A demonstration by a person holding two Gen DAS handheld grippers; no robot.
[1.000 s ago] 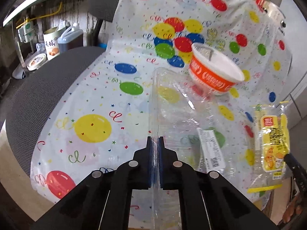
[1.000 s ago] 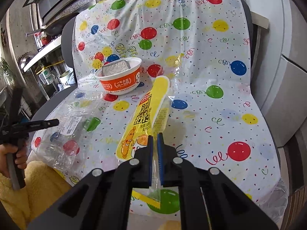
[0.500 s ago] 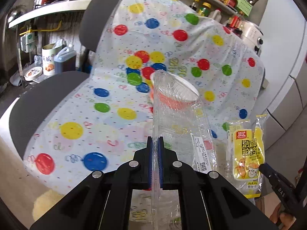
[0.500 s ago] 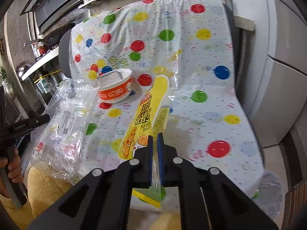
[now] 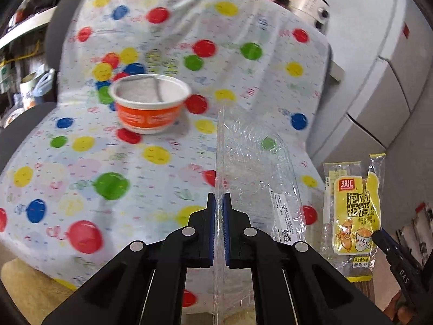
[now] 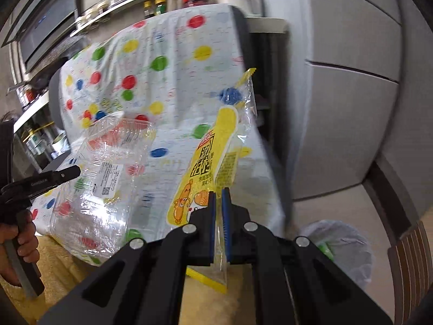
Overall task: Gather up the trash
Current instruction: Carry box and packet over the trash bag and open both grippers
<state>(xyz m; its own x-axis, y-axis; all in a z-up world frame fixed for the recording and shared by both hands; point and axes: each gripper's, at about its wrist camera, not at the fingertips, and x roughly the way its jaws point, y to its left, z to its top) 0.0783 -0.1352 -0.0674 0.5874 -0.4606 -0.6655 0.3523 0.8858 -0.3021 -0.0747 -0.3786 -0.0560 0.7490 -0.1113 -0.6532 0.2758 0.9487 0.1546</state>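
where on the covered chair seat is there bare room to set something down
The dotted cover is bare in front of and left of the orange bowl. The right side is crowded: the left gripper holds the clear plastic box over it, with the yellow wrapper beside that.

1. Chair seat, polka-dot cover point(image 5: 81, 162): near and left parts bare; open passage there.
2. Orange bowl point(image 5: 150, 105): stands at far centre of seat, blocking that spot.
3. Clear plastic tray point(image 6: 105, 178) and yellow wrapper point(image 6: 211, 168): held up, hanging side by side over the near edge.
4. Lined bin point(image 6: 338, 246): on floor right of chair, mouth unobstructed.
5. Grey cabinet point(image 6: 351, 108): walls off the right.
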